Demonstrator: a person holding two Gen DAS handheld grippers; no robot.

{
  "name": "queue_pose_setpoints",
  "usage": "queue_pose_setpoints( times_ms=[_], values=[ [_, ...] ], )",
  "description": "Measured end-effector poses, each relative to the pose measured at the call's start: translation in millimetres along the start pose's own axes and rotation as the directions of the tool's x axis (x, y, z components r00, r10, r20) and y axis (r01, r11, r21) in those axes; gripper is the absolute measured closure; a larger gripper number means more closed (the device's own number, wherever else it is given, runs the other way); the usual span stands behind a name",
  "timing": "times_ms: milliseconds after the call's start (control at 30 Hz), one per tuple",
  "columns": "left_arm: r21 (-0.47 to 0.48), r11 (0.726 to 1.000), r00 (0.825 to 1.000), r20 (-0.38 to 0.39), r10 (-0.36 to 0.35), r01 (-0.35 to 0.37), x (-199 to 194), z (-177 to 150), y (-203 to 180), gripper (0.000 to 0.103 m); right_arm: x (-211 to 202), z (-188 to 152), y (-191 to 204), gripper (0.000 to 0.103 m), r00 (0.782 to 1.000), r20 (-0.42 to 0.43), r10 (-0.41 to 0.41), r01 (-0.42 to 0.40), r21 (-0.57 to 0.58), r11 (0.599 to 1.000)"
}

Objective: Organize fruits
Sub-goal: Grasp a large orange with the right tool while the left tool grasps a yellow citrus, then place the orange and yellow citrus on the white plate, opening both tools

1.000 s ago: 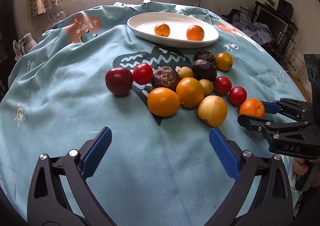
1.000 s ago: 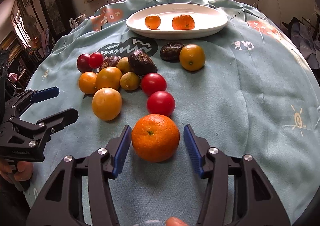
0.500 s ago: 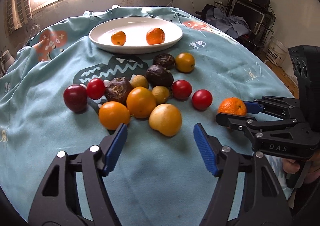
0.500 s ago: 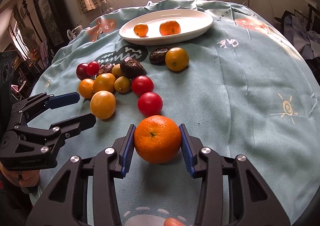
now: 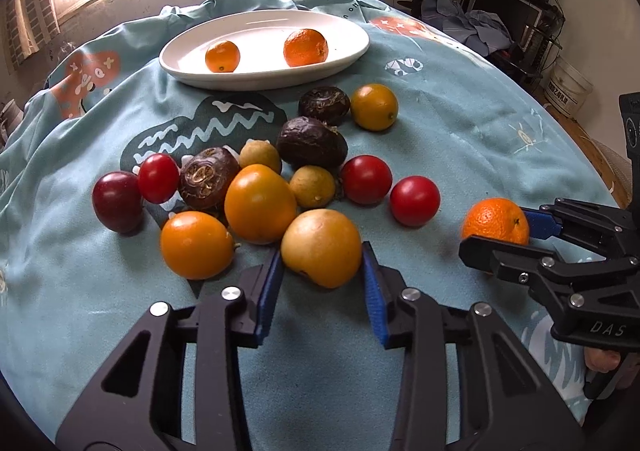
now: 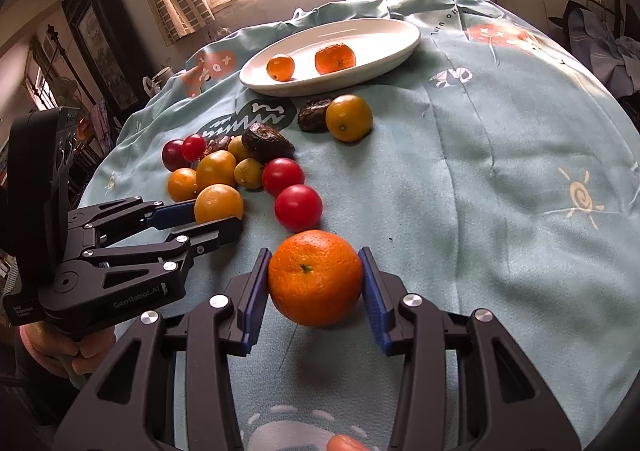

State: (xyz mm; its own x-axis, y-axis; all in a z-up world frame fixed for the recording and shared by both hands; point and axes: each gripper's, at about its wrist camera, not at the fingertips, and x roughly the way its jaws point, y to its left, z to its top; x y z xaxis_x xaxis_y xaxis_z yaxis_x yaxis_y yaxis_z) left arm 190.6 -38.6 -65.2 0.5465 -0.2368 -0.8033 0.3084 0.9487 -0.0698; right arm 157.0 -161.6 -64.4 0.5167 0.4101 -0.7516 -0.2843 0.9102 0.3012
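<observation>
A white oval plate (image 5: pixel 348 51) at the far side holds two small oranges (image 5: pixel 306 47). A heap of loose fruit lies mid-cloth: red tomatoes (image 5: pixel 415 200), dark passion fruits (image 5: pixel 312 141), orange and yellow ones. My left gripper (image 5: pixel 322 255) has its jaws closing on the nearest yellow fruit (image 5: pixel 321 247), and both blue pads touch its sides. At the right, my right gripper (image 6: pixel 314 255) is shut on an orange mandarin (image 6: pixel 316 277). In the left wrist view the mandarin (image 5: pixel 496 221) shows in the right gripper (image 5: pixel 496 231). The right wrist view shows the left gripper (image 6: pixel 218 215) around the yellow fruit (image 6: pixel 218 203).
A light blue printed cloth (image 5: pixel 460 123) covers the round table. A lone orange-yellow fruit (image 6: pixel 348 117) and a dark one lie just before the plate (image 6: pixel 400 51). Windows stand behind, shelves and clothes to the right, and a hand (image 6: pixel 60 347) holds the left gripper's handle.
My left gripper went forward and right to the yellow fruit, and its jaws narrowed from wide open until they touch it. The right jaws closed from beside the mandarin onto it.
</observation>
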Motion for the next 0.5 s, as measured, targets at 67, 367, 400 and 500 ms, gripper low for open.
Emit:
queue_pose_setpoints(
  times_ms=[67,367,400,500],
  values=[
    [0.007,1.0,1.0,0.002,0.008,-0.008,0.4,0.2,-1.5,0.064,0.4,0.0,-0.8,0.059,1.0,-0.003,0.005,-0.005,0.004,1.0],
    [-0.006,0.999,0.996,0.079,-0.032,0.033,-28.0,5.6,5.3,0.065,-6.5,7.2,4.9,0.059,0.999,0.024,0.034,-0.033,-0.036,0.999],
    [-0.007,0.999,0.995,0.095,-0.039,0.04,-34.0,10.1,8.1,0.065,-9.5,13.0,6.6,0.059,0.998,0.039,0.041,-0.039,-0.048,0.998],
    [-0.021,0.998,0.99,0.13,-0.048,0.052,-44.3,35.6,22.3,0.065,-17.3,43.3,9.8,0.059,0.991,0.113,0.065,-0.058,-0.07,0.996]
  ],
)
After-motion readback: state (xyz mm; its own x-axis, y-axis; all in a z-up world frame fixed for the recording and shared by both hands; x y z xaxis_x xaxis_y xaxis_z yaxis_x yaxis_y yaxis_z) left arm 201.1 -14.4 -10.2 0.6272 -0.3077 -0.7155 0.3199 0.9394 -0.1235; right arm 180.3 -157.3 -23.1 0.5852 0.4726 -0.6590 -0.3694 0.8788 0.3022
